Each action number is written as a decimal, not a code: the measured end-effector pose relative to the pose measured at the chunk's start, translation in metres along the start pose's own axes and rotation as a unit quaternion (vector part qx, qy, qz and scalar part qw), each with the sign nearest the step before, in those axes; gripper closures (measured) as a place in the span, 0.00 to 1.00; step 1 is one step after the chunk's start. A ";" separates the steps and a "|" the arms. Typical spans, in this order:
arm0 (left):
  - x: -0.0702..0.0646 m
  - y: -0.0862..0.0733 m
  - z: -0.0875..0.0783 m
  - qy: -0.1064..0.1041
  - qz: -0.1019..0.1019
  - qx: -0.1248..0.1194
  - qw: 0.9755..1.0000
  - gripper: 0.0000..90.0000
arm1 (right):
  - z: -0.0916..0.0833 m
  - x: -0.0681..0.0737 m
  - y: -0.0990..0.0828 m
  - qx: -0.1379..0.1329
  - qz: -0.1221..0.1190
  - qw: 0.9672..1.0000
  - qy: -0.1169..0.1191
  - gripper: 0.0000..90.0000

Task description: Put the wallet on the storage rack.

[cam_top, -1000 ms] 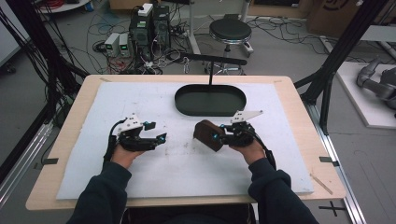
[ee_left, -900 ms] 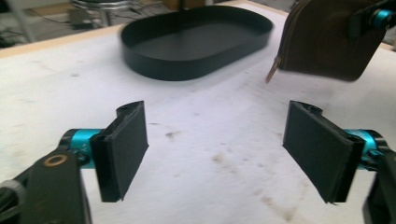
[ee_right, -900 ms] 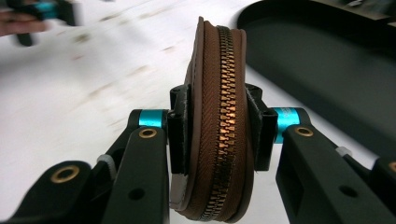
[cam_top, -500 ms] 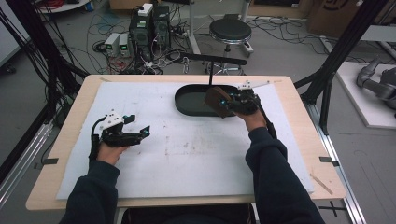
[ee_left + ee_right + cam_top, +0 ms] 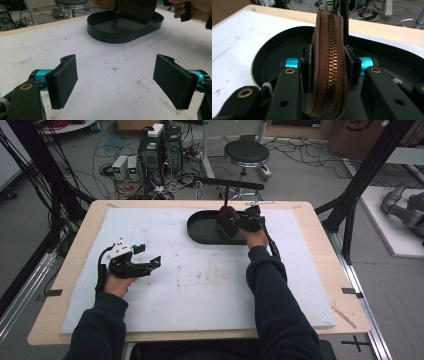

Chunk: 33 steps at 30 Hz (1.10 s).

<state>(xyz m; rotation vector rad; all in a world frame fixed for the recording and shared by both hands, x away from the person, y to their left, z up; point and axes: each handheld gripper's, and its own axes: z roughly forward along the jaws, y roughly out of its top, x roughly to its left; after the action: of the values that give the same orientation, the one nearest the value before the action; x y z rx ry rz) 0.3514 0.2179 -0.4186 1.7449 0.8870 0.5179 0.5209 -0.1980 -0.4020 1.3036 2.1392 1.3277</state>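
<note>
A brown zippered pouch (image 5: 329, 70) stands on edge between the jaws of my right gripper (image 5: 328, 62), which is shut on it. In the high view the pouch (image 5: 227, 221) hangs over the right part of the black oval tray (image 5: 200, 227), held by the right gripper (image 5: 239, 221). My left gripper (image 5: 150, 262) rests low over the white mat at the left, open and holding nothing. Its wide-apart pads (image 5: 65, 80) frame bare mat in the left gripper view, with the tray (image 5: 107, 35) and pouch (image 5: 136, 11) farther off.
A white mat (image 5: 200, 280) covers the wooden table (image 5: 320, 220). A black bar on a post (image 5: 230, 185) stands behind the tray. Cables, electronics and a stool (image 5: 246, 152) are on the floor beyond the table.
My right gripper has carried the pouch from the middle of the mat up to the tray. My left gripper has slid left and toward the near edge, still open.
</note>
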 end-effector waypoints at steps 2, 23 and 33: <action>0.000 0.000 0.000 0.000 -0.002 0.000 1.000 0.22 | 0.006 -0.002 -0.003 -0.004 0.014 1.000 -0.003 0.73; 0.003 -0.001 -0.003 0.015 -0.021 -0.012 1.000 0.19 | -0.107 -0.017 -0.009 0.006 -0.083 0.997 -0.010 0.38; 0.007 0.002 -0.006 0.042 -0.004 -0.017 0.999 0.19 | -0.162 -0.023 -0.076 0.000 -0.122 0.991 -0.049 0.24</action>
<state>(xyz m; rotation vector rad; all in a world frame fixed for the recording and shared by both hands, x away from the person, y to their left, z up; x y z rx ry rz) 0.3518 0.2265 -0.4154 1.6980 0.9377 0.6011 0.3876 -0.3175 -0.3844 1.0451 2.1489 1.1411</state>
